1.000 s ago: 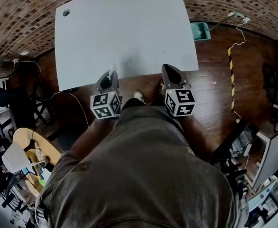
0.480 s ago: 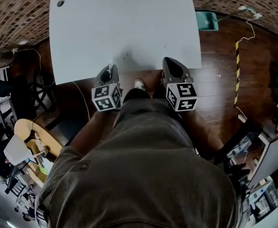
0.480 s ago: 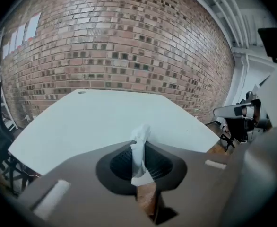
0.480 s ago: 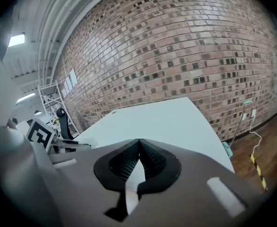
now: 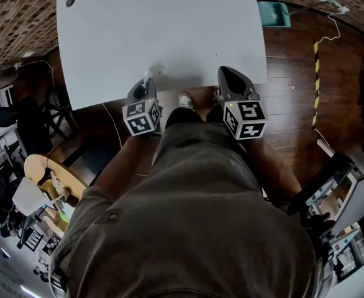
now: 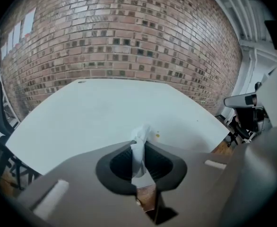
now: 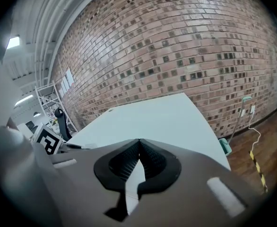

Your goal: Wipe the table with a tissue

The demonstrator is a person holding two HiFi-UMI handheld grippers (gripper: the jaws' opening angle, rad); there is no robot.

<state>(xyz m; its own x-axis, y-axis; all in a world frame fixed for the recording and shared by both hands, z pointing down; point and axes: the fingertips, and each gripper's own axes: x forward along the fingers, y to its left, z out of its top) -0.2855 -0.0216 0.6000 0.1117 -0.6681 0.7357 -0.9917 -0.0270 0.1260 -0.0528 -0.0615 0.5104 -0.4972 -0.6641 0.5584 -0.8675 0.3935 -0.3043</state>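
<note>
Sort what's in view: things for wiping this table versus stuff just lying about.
For the job: tissue, clamped in the left gripper; white table.
Lying about: teal bin, white cable and striped tape on the floor.

The tissue (image 6: 138, 154) is a white, crumpled strip standing upright, pinched between the closed jaws of the left gripper (image 6: 141, 141), its tuft poking above the tips. It sits over the near edge of the table (image 5: 163, 23), toward that top's 7 o'clock. The table is a pale rectangle with a round hole (image 5: 70, 1) at its 11 o'clock corner.
</note>
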